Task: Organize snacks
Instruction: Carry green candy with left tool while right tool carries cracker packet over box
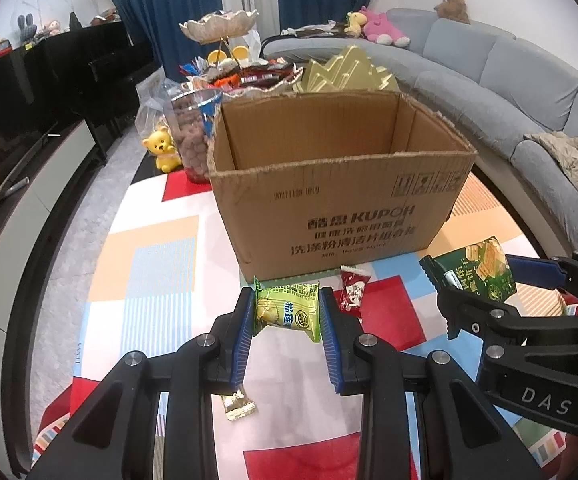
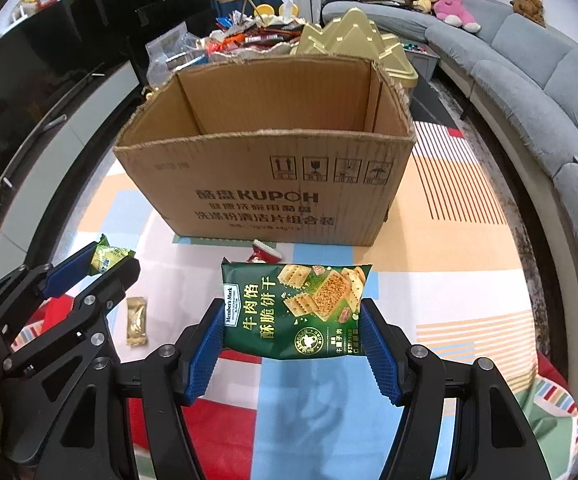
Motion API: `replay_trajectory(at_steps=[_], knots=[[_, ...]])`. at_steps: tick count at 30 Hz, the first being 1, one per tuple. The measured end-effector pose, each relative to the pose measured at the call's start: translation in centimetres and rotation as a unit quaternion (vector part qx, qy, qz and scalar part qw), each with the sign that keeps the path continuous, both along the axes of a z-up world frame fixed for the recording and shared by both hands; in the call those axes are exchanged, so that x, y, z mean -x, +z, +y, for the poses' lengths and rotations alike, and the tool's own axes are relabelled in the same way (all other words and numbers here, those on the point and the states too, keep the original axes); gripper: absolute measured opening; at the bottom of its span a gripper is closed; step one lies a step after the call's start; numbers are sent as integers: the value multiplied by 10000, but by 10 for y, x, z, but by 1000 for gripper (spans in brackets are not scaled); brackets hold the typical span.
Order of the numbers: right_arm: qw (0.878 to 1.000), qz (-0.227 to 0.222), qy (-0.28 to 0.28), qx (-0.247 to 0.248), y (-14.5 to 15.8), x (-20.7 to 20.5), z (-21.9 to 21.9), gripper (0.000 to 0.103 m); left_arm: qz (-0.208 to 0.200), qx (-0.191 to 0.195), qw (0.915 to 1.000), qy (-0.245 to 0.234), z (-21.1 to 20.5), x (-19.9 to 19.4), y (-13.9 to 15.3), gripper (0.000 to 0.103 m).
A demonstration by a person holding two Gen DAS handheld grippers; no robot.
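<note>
Clamping a light-green snack packet (image 1: 287, 312) in the left gripper (image 1: 287, 316), gripping a dark-green cracker bag (image 2: 295, 312) in the right gripper (image 2: 294, 322), both hanging just short of the open cardboard box (image 2: 265, 184) ahead.

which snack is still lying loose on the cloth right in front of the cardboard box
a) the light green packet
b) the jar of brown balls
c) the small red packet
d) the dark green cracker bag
c: the small red packet lies on the cloth at the foot of the cardboard box, while the light green packet is in the left gripper and the dark green cracker bag is in the right gripper.
</note>
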State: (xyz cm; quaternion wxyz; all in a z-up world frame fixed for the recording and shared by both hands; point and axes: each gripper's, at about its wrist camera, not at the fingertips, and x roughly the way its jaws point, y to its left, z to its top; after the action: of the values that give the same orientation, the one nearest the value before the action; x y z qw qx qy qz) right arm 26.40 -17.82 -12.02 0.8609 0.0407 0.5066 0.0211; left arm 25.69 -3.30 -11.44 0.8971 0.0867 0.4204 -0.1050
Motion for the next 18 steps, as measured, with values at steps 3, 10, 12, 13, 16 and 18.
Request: replay_trajectory(at_steps=[3,10,12,13,16,18], knots=[[10000,-75,5,-11,9,5,-1,66,-60,21,10000,25,0,1,9,32],[9997,-242,-12,-36,29,13,-2,66,-225,45,9997,69,-2,-1,29,32],[9995,-299,-29,-37,34,15,-4,66,-268,50,9996,79,-3,-2,35,32],[9995,-321,-36,-35,36,15,-5,66,-293,51,9995,84,-4,-2,38,32],[9992,-399,-51,-42,44,14,-7,66,-348,63,9993,89,-5,-3,46,32],[9989,-456,-60,-45,50,13,-9,66,-386,71,9992,91,-6,-4,51,32]])
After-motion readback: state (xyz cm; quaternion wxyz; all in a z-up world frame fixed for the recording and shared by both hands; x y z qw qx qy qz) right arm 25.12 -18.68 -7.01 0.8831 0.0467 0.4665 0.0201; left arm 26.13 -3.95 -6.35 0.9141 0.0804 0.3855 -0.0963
